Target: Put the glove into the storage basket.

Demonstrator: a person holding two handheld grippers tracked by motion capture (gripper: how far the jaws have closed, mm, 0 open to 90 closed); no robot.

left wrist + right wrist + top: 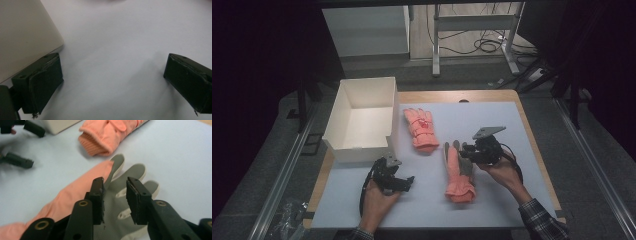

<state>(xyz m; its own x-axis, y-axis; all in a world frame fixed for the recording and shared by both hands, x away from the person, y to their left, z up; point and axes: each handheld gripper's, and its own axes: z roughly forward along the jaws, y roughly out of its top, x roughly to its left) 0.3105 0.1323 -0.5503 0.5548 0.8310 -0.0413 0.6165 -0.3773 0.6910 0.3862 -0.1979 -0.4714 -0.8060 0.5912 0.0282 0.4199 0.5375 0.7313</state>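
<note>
Hovering partly open and empty over the nearer glove (75,195) at the tabletop's (512,125) five o'clock, the right gripper's (115,200) jaws were best lowered around its grey palm while the left gripper's (112,82) jaws waited wide and empty.

Glove (75,195) soft cloth (grey palm smooth, matt).

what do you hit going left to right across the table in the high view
white box → left gripper → far orange glove → near orange glove with the grey palm → right gripper, its jaws over that glove's grey palm
</note>
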